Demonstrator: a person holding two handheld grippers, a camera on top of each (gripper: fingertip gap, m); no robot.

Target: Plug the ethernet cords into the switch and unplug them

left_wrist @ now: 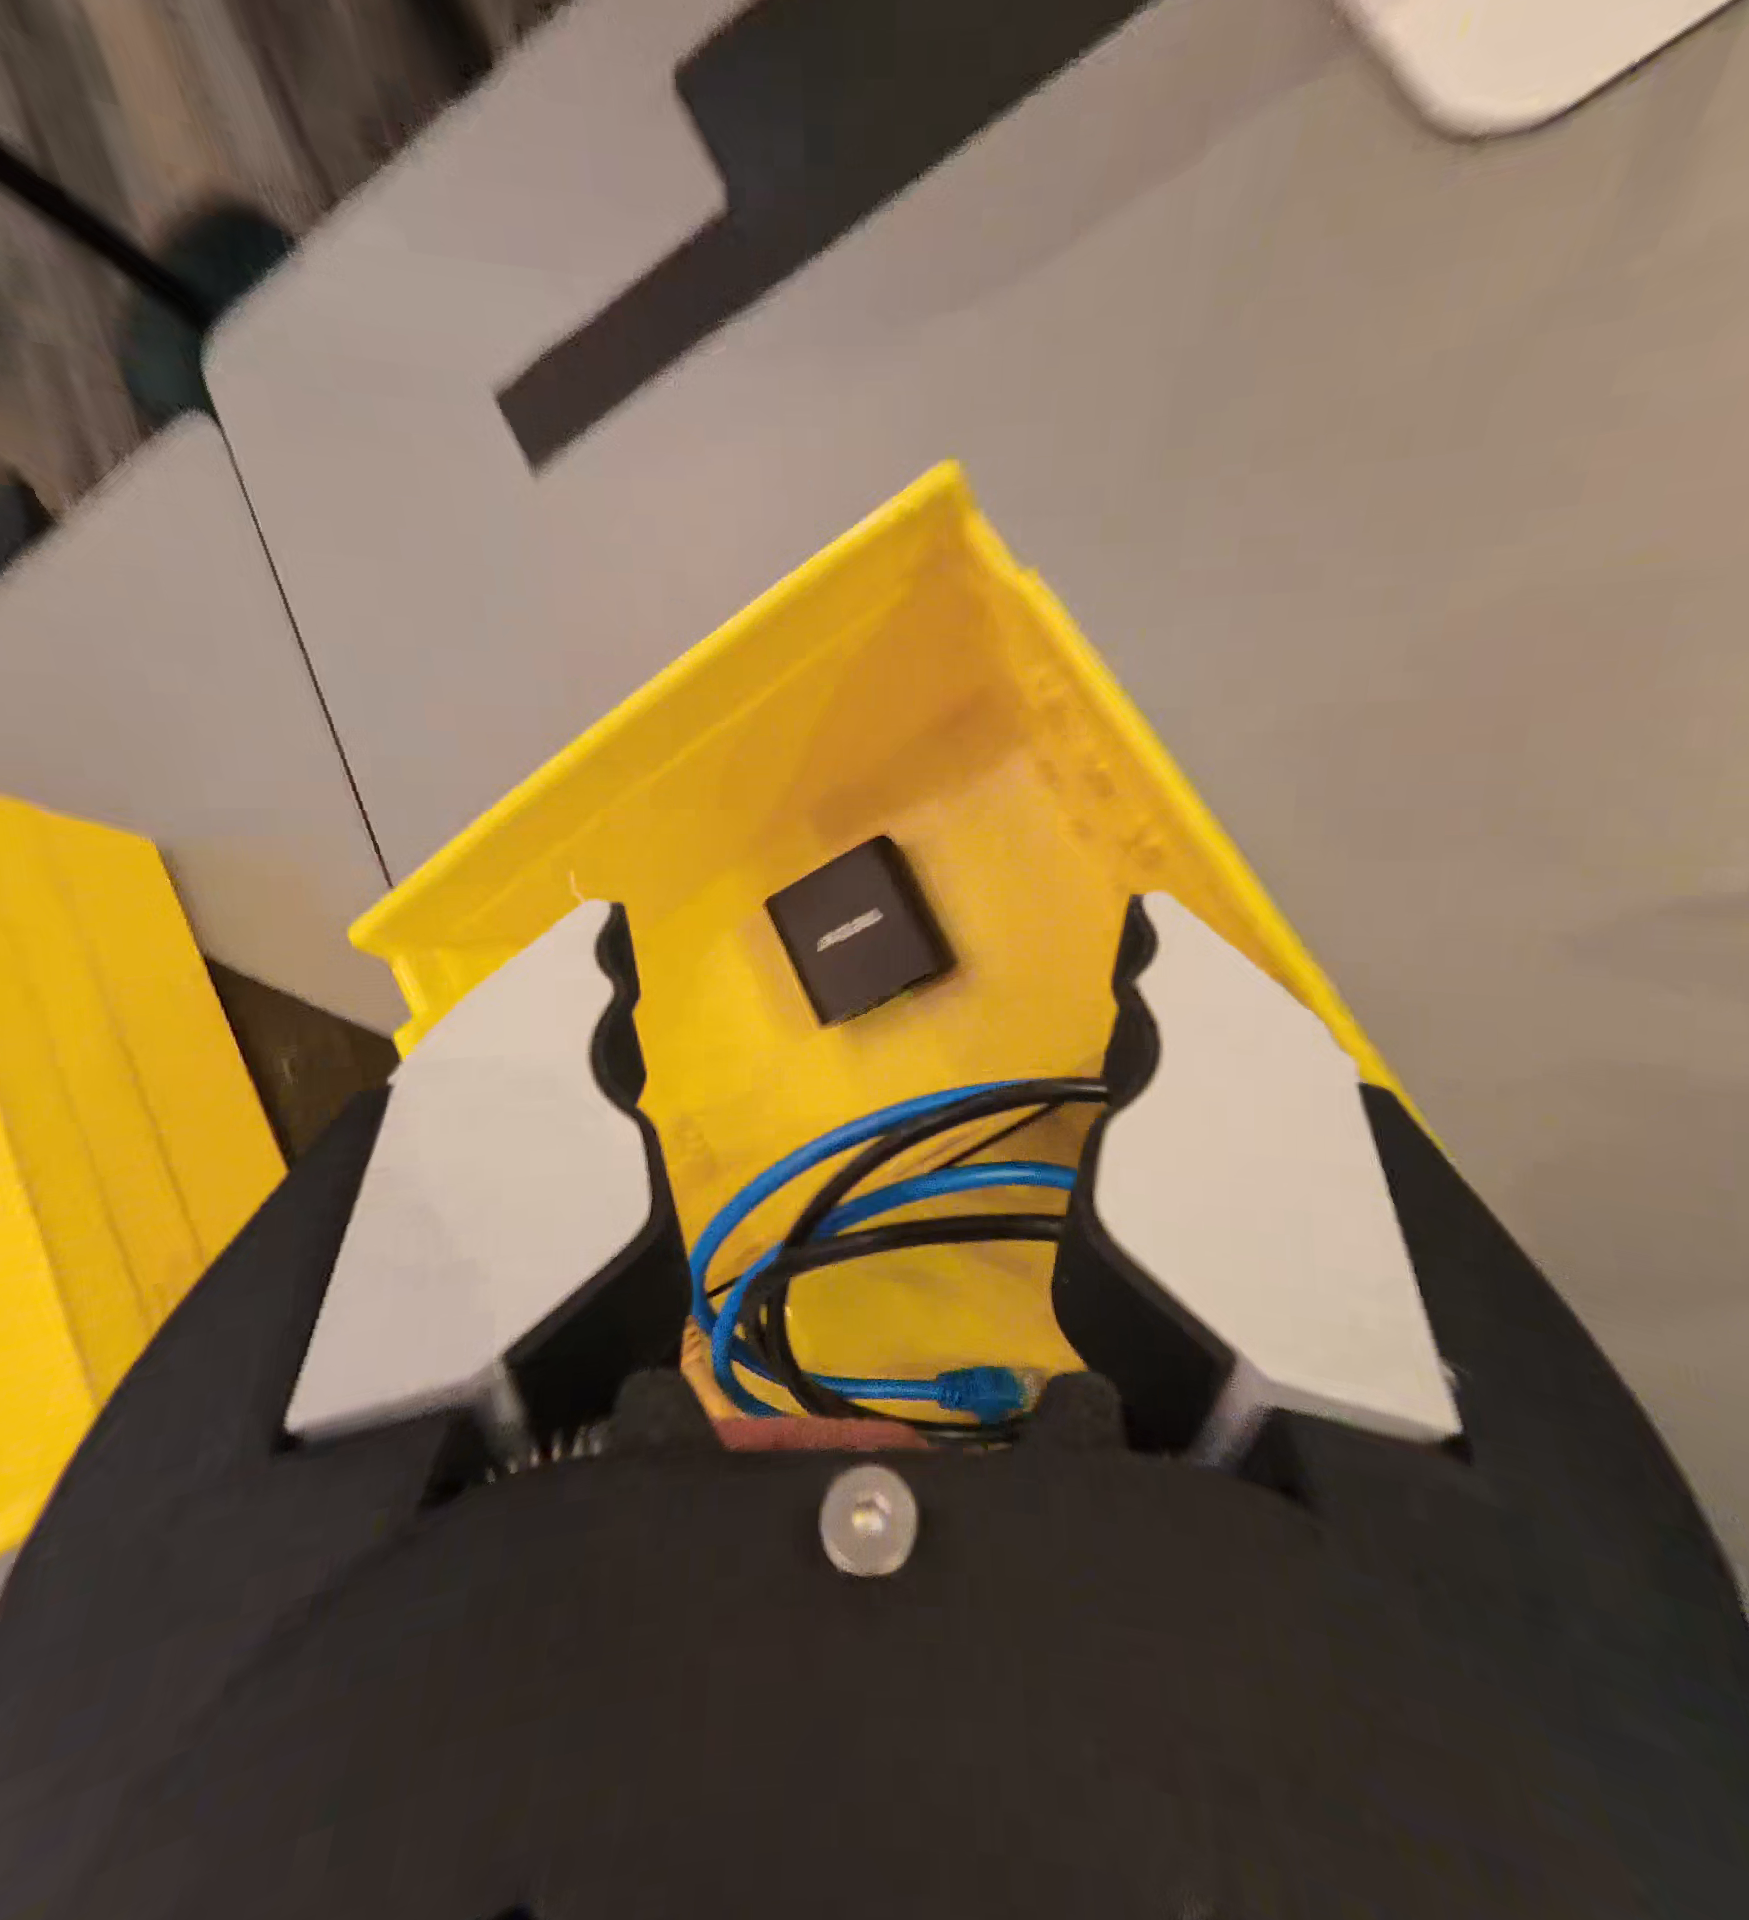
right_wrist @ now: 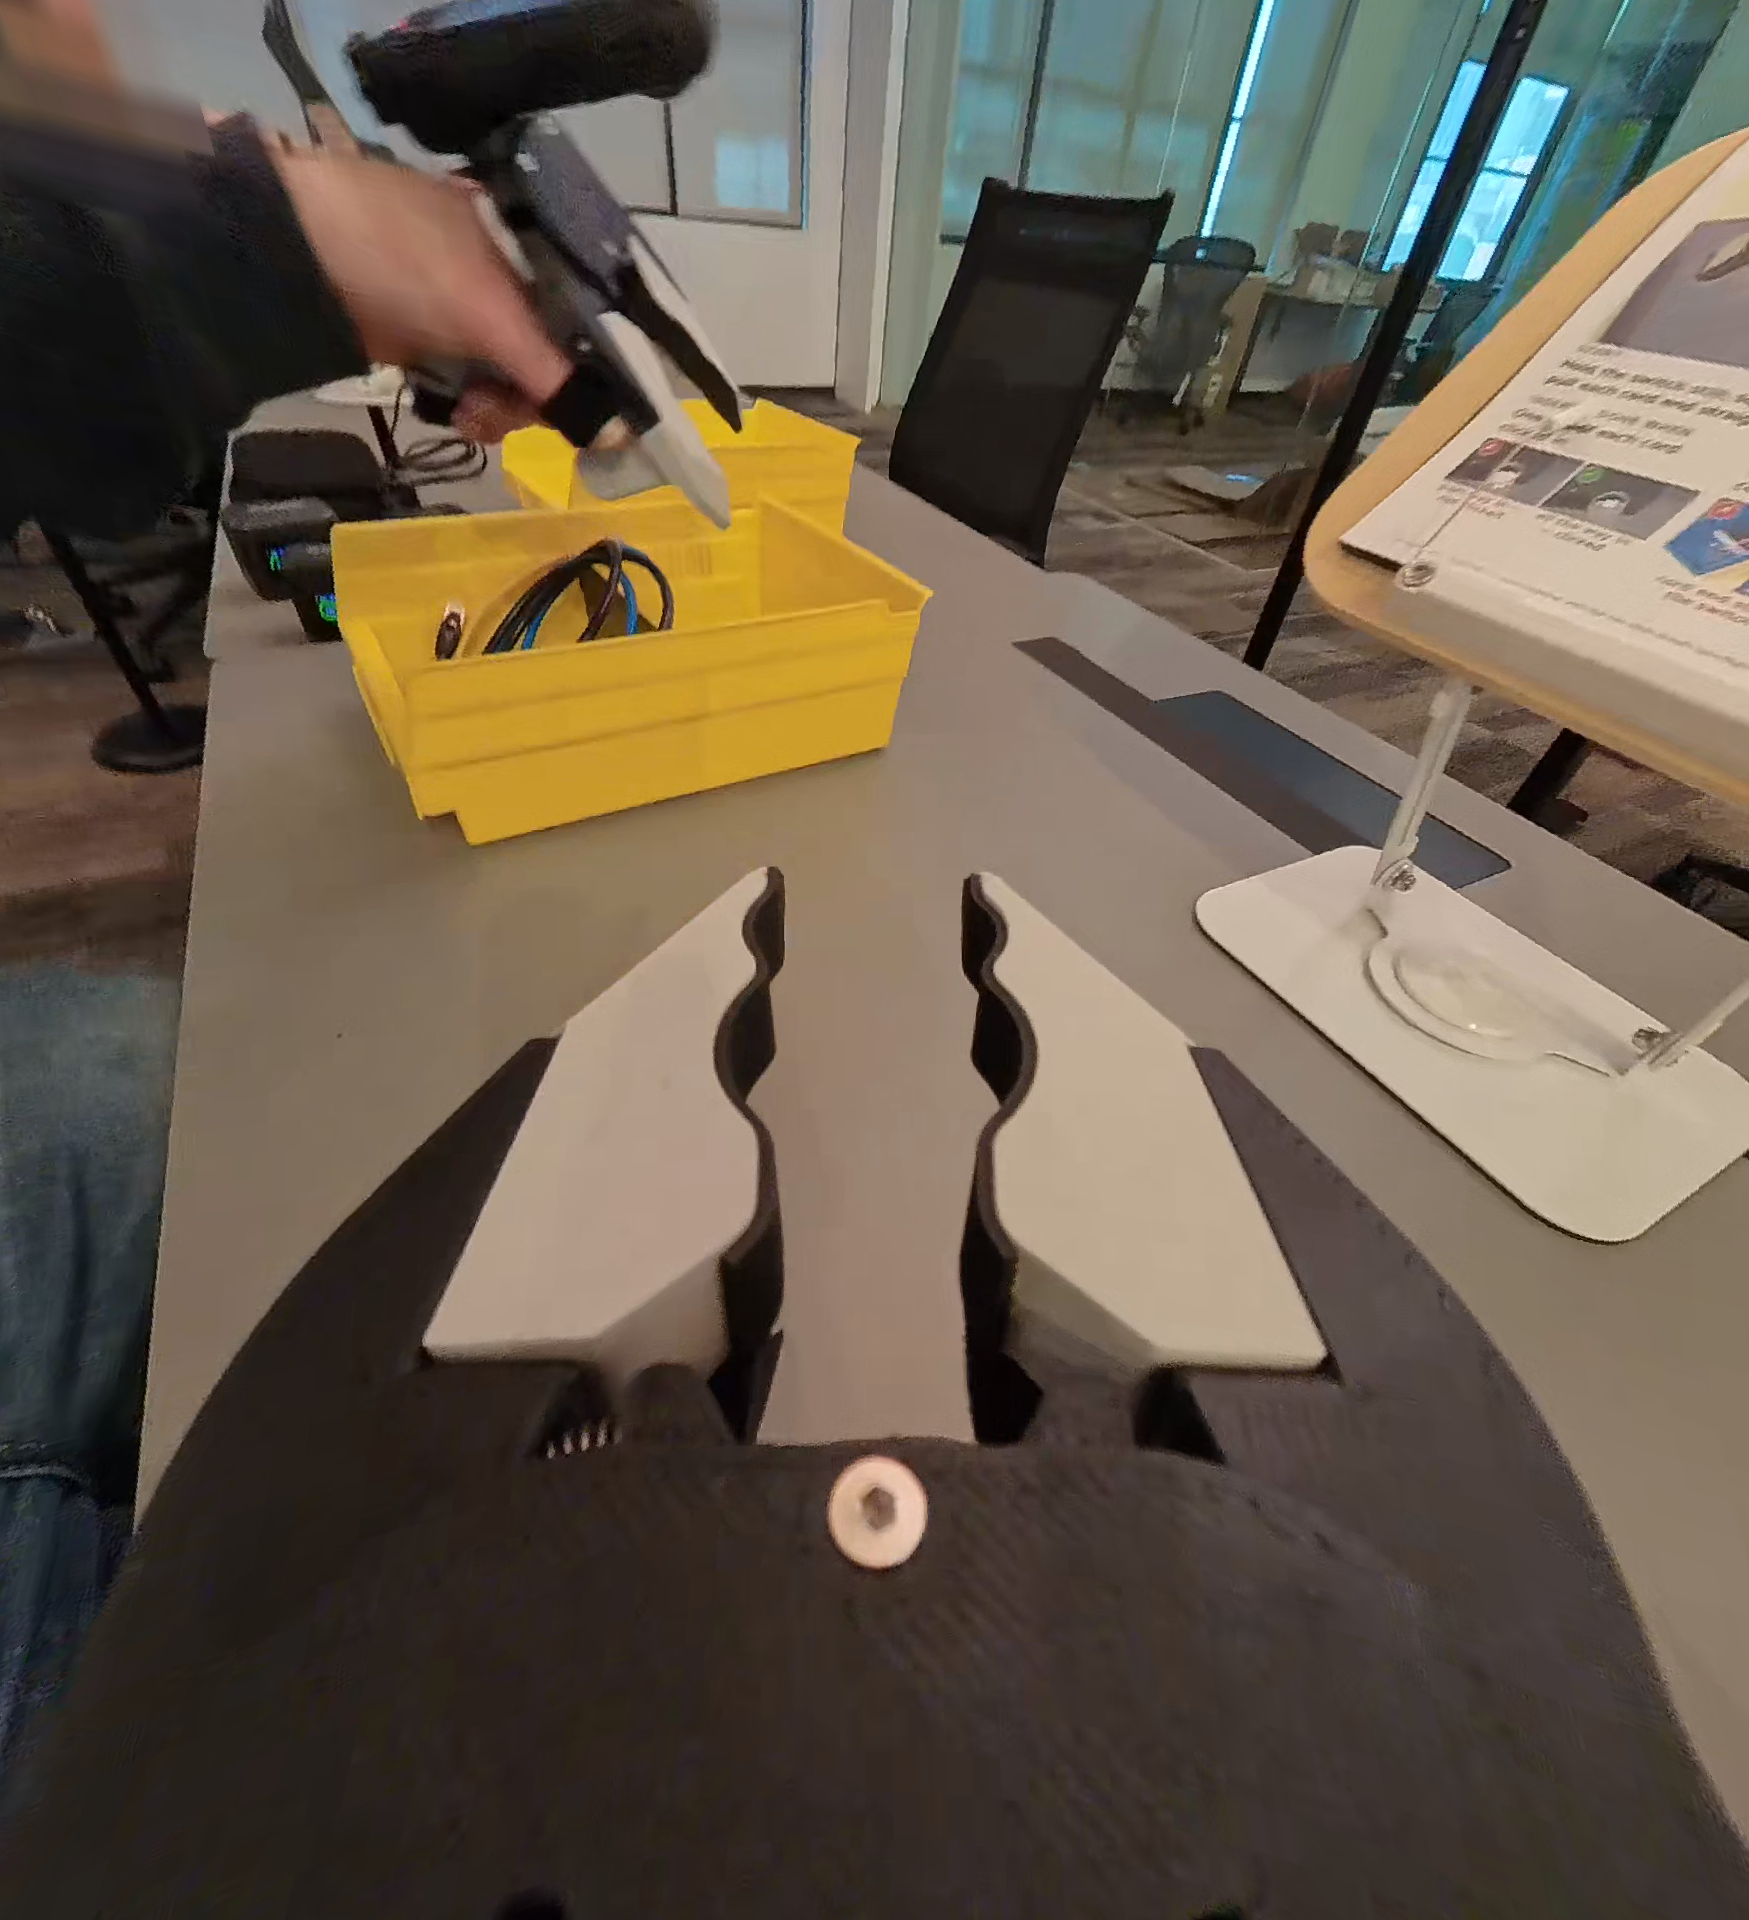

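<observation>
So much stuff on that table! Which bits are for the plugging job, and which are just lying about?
For the job:
- switch, small and black, in the yellow bin
- blue cord
- black cord
- left gripper, open above the bin
- right gripper, open

Lying about:
- second yellow bin
- instruction stand
- black chair

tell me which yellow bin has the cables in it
The nearer yellow bin, under the left gripper: it holds coiled blue and black cables. The farther yellow bin behind it shows none.

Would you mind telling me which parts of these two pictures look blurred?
Left wrist view: the table and floor smear with motion, the switch stays fairly sharp. Right wrist view: the hand holding the left gripper is blurred; the yellow bin is crisp.
</observation>
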